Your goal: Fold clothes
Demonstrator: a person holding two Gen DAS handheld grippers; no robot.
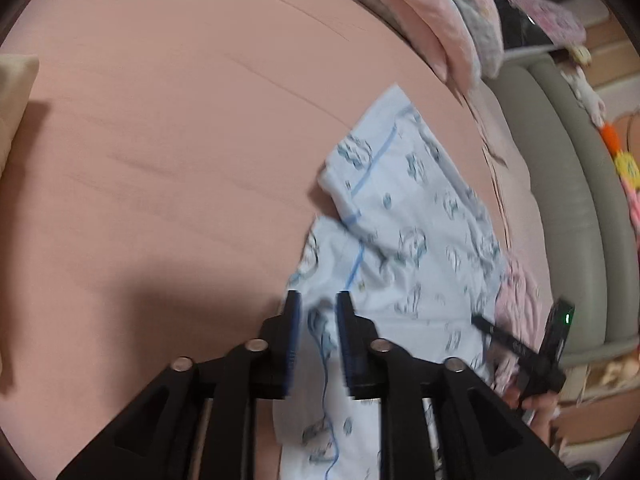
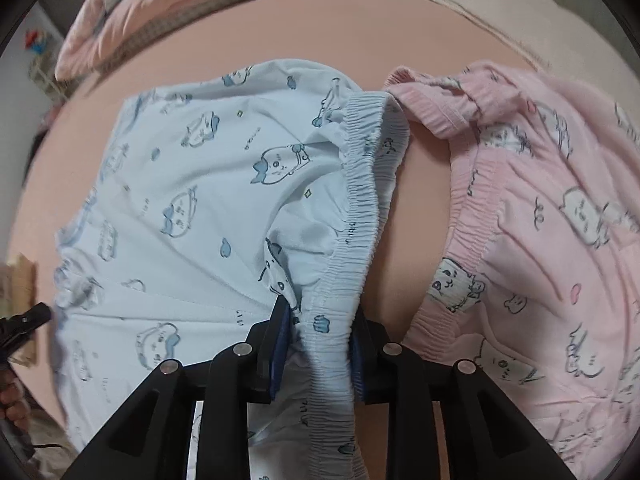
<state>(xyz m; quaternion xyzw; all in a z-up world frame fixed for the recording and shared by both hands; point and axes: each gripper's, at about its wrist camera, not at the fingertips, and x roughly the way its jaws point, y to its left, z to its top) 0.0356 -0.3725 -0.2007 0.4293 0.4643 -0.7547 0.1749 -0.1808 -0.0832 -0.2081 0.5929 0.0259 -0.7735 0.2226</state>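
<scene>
Light blue printed pyjama shorts point(image 2: 208, 184) lie on a pink bed sheet point(image 2: 424, 56). My right gripper point(image 2: 320, 316) is shut on their elastic waistband point(image 2: 360, 200), bunched between the fingers. In the left wrist view the same shorts point(image 1: 404, 232) are crumpled, with a blue piping line. My left gripper point(image 1: 318, 300) is over their near edge, its fingers a little apart with cloth showing between them; whether it pinches the cloth I cannot tell. The right gripper also shows in the left wrist view point(image 1: 480, 322) at the shorts' far side.
Pink printed pyjama shorts point(image 2: 540, 220) lie just right of the blue ones. A folded pink quilt point(image 1: 420, 4) sits at the bed's far edge. A cream pillow point(image 1: 16, 92) is at the left. A grey padded bed frame point(image 1: 568, 200) runs along the right.
</scene>
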